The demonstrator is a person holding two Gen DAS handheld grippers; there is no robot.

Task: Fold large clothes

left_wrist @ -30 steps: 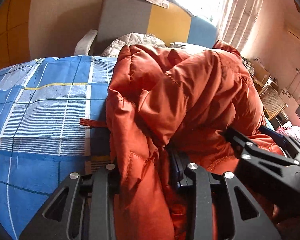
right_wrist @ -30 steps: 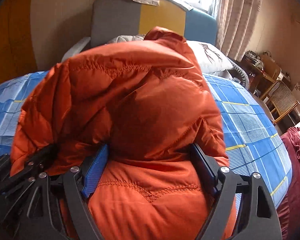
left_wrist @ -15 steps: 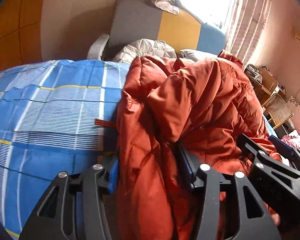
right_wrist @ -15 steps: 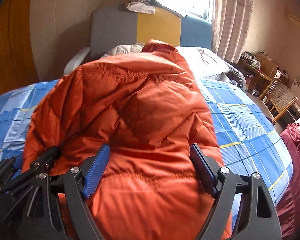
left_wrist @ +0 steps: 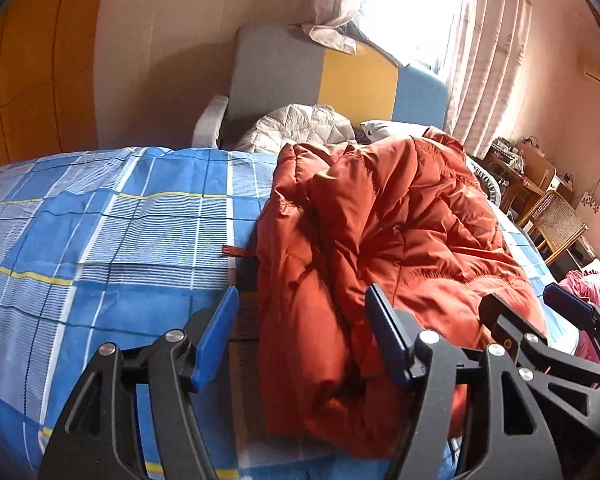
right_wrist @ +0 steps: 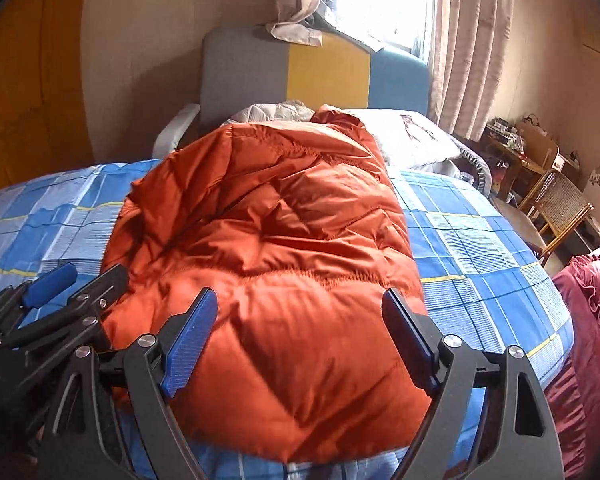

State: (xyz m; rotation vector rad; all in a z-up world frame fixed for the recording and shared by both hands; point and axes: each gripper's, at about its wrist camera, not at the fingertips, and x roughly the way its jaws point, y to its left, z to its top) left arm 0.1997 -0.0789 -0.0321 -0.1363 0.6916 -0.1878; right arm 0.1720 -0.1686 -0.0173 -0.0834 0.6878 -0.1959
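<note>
Your left tongs (left_wrist: 300,336) were opening over the orange down jacket's (left_wrist: 400,240) edge on the bed (left_wrist: 100,240), gripping nothing, while your right tongs (right_wrist: 300,336) stood spread above it.

Strong daylight is coming in through the window (left_wrist: 412,12) at the far end of the room and is burning that area out to pure white in both views. The curtains (right_wrist: 472,52) beside it are glowing and losing their detail. The light is falling from behind onto the orange jacket (right_wrist: 284,240), so its quilted top is shining while its folds are holding soft, dark shadows on the near side. The blue checked bedsheet (left_wrist: 100,232) is staying evenly lit and sharp. The fisheye lens is bending the bed edge and the walls into curves, and the picture corners are fading into black. The near black fingers (right_wrist: 416,344) are looking slightly soft.
</note>
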